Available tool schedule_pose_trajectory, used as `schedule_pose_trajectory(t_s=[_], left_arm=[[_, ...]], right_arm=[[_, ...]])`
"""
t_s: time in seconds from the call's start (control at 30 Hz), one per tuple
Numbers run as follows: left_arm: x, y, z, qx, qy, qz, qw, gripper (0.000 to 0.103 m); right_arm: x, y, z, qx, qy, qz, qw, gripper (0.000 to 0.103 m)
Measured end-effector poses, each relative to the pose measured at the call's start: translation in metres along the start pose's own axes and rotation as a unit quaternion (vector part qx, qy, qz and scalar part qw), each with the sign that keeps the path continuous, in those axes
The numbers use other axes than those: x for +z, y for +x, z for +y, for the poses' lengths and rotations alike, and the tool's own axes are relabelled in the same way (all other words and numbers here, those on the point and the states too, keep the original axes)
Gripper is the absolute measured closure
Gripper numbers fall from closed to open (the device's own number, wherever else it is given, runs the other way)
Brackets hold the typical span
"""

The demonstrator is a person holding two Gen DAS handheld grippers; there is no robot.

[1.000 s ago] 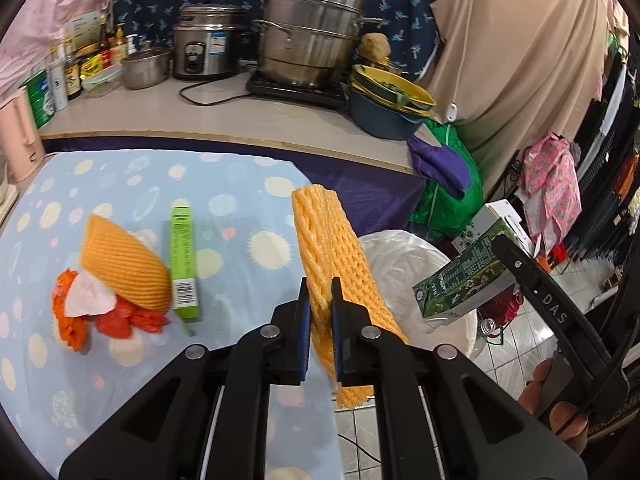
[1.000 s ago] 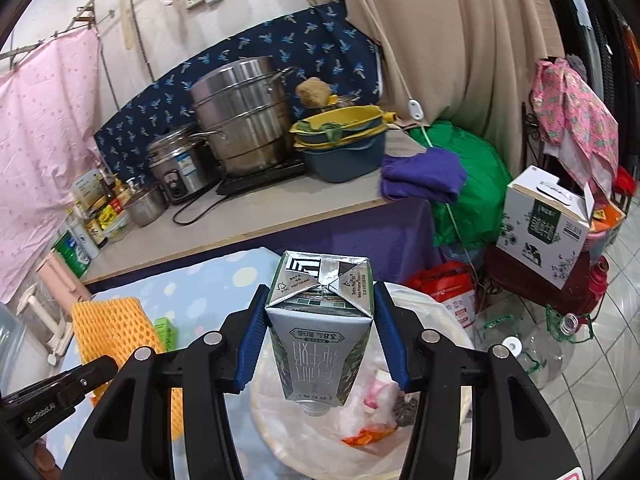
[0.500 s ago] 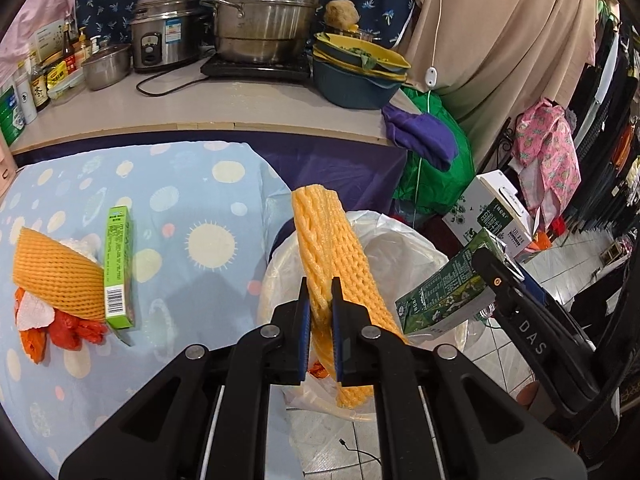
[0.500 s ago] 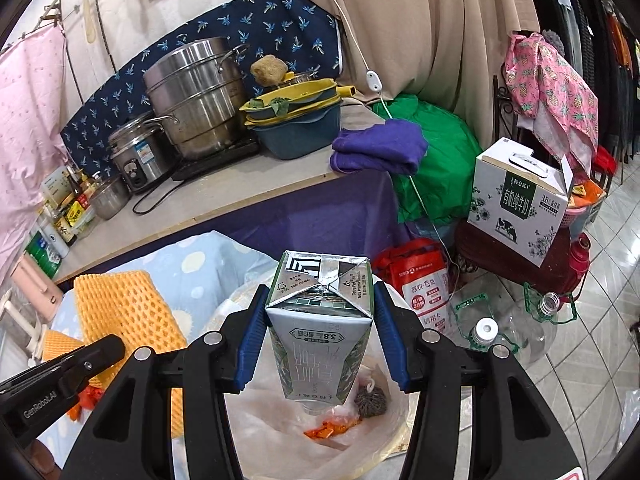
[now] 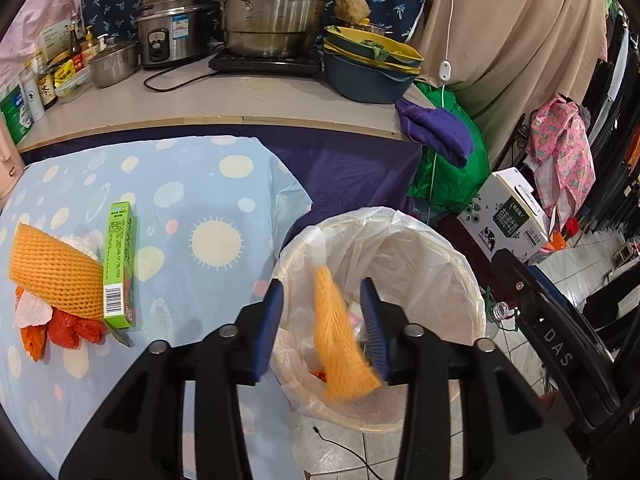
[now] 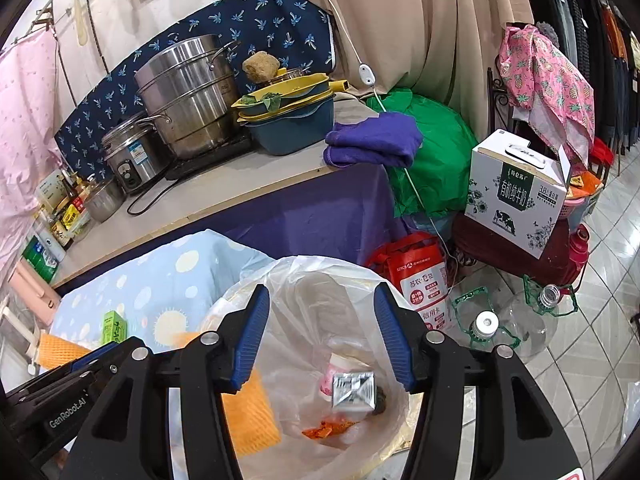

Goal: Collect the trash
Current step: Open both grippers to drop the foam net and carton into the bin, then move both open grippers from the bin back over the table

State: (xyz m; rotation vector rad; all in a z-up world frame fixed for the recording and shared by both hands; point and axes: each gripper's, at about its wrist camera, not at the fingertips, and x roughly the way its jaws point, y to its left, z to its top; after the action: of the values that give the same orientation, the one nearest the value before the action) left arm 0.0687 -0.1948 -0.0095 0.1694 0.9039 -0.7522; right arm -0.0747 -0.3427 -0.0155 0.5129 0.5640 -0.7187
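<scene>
Orange foam net and milk carton drop into the bin

Orange foam net [image 5: 340, 344], blurred, hangs loose between the blue pads of the left gripper [image 5: 325, 326], touching neither pad; the jaws have just been opening and now stand apart over the bin [image 5: 460, 280]. The bin, lined with a clear plastic bag [image 5: 384, 240], stands on the tiled floor just right of the blue spotted surface [image 5: 192, 200]. The right gripper [image 6: 322, 338] hovers over the same bin, its jaws wide with nothing between them, having just been opening too. Below it the milk carton [image 6: 353, 392] lies inside the bag, silver top facing up, beside a pink cup and some orange scraps [image 6: 328, 427]. In the right wrist view the foam net shows at the left inside of the bin.

On the surface to the left, a second orange foam net [image 5: 54, 276] lies over white paper and red plastic scraps [image 5: 66, 332], with a green box [image 5: 119, 264] touching its right side. On the far counter [image 5: 224, 104] stand steel pots [image 5: 272, 16] and a stack of basins [image 5: 368, 68]
</scene>
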Motion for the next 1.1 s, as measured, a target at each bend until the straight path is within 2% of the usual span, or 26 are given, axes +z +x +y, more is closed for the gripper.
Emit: schedule_pose_trajectory(t_s=[0.2,0.67,1.1], left_arm=[[0.001,-0.006,0.005,0.004,-0.005,-0.008,0.9999,0.057],[0.002,-0.02,0.023,0.014,-0.02,-0.021,0.9995,0.057],[-0.002,-0.04,0.073,0.033,-0.057,-0.036,0.9972,0.057]], right_arm=[[0.0,-0.004,0.005,0.004,-0.004,-0.003,1.0,0.045],[-0.003,-0.015,0.029,0.021,-0.02,-0.006,1.0,0.043],[-0.016,-0.019,0.089,0.056,-0.063,0.004,0.996,0.043]])
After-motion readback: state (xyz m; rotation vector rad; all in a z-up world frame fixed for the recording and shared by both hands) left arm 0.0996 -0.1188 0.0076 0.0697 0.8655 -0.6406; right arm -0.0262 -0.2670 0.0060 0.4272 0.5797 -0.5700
